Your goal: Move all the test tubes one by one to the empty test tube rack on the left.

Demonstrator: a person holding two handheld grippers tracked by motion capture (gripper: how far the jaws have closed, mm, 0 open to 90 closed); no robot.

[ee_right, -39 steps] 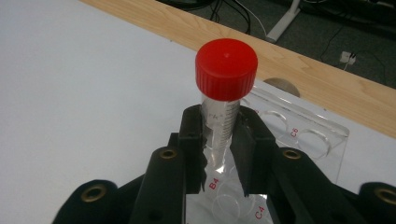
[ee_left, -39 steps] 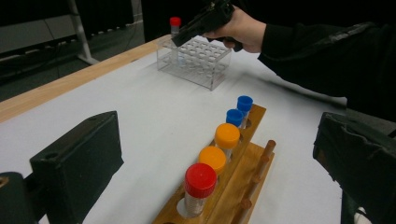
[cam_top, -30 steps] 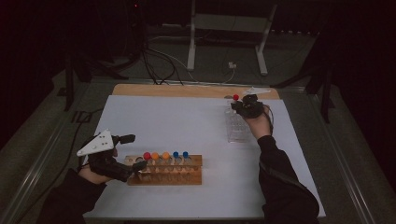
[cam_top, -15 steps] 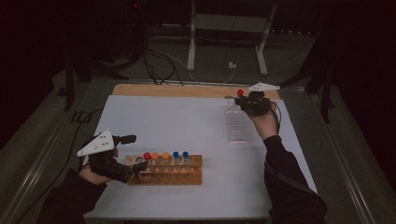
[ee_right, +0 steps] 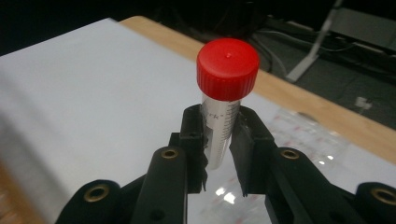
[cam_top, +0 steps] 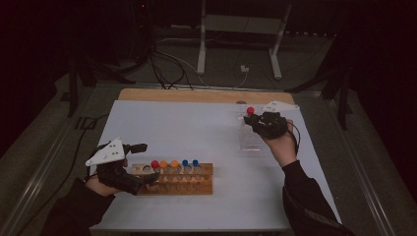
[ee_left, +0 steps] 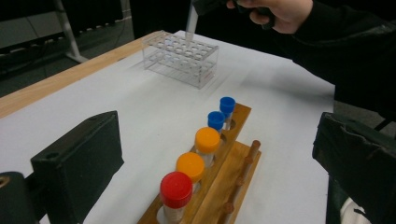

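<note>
Over clear plastic rack, right gripper pinches red-capped graduated tube, long axis upright, tip down toward holes; left gripper spread beside wooden rack.

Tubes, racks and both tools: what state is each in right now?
Red-capped tube: capped, clamped upright in right tool, above clear rack.
Clear rack: holes empty as far as visible.
Wooden rack: five capped tubes standing in a row.
Left tool: open, at wooden rack's end.
</note>
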